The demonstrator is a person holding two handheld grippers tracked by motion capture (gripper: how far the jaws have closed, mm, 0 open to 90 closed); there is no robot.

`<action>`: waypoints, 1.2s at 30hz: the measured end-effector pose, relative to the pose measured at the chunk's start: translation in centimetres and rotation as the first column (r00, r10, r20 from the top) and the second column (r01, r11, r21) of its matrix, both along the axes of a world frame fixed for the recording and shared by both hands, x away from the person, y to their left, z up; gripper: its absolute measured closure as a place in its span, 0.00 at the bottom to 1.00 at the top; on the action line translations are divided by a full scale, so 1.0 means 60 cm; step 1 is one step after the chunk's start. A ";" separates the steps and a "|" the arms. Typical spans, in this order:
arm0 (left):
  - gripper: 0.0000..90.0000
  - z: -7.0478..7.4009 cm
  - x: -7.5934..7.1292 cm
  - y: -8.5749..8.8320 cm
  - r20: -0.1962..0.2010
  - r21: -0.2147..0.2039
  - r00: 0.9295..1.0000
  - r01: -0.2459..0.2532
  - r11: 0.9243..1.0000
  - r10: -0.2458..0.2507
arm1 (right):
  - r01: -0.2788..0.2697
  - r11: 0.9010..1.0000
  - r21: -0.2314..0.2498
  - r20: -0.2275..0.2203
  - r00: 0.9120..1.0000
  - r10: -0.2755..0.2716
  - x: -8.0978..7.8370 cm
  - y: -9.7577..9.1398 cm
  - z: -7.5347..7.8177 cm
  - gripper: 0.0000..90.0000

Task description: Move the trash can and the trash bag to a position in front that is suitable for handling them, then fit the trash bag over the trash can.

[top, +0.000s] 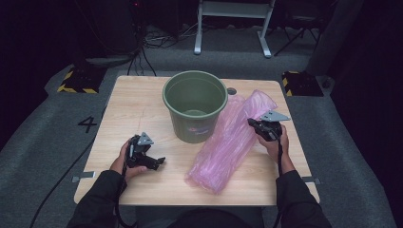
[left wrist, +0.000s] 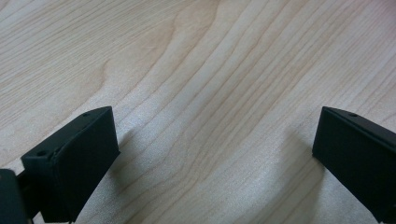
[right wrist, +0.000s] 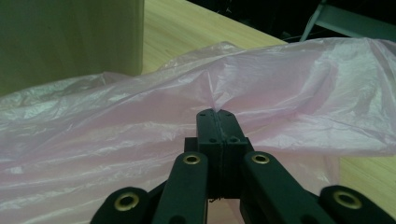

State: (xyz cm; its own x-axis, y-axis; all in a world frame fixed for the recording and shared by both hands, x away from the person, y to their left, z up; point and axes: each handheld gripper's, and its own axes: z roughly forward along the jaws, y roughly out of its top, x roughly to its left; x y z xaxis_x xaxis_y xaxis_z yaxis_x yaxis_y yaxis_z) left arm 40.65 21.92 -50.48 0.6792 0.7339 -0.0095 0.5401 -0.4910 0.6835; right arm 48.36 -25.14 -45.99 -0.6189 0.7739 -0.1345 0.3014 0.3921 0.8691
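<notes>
A long pink plastic bag (top: pixel 228 142) lies diagonally across the right half of the wooden table (top: pixel 138 102), its far end leaning beside a green bucket (top: pixel 195 105). My right gripper (top: pixel 250 123) is shut on a pinch of the pink bag (right wrist: pixel 280 93), which puckers up at the closed tips of the right gripper (right wrist: pixel 217 113). The bucket (right wrist: pixel 70 42) stands just beyond the bag on the left of that view. My left gripper (top: pixel 160 162) rests low over bare table at the front left. In its own view the left gripper (left wrist: pixel 215 140) is open, with only wood between the jaws.
A small dark round fitting (top: pixel 231 90) sits in the table behind the bucket. White frame legs (top: pixel 233 28) and black-and-yellow blocks (top: pixel 78 80) stand on the grey floor beyond the table. A cable (top: pixel 62 175) runs along the floor at the left.
</notes>
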 end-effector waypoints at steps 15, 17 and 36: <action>0.01 0.001 -0.002 -0.006 -0.003 0.001 1.000 -0.029 1.000 0.029 | -0.033 0.999 0.027 0.042 0.999 0.032 -0.012 0.001 0.014 1.00; 0.02 0.008 -0.001 -0.011 -0.021 0.036 0.999 -0.034 0.999 0.035 | -0.043 0.998 0.043 0.043 0.998 0.041 -0.015 0.001 0.017 1.00; 0.21 0.076 -0.038 -0.148 0.136 -0.011 0.979 0.152 0.988 -0.149 | -0.082 0.996 0.025 0.090 0.993 0.079 -0.040 0.025 0.030 1.00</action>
State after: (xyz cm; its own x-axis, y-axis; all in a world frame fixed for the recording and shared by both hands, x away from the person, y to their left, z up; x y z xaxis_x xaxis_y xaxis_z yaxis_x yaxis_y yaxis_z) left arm 38.35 13.02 -45.90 0.7781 0.6236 0.0750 0.3636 -0.5446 0.7558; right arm 45.98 -23.66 -44.21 -0.6659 0.7264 -0.1703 0.1906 0.3863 0.9025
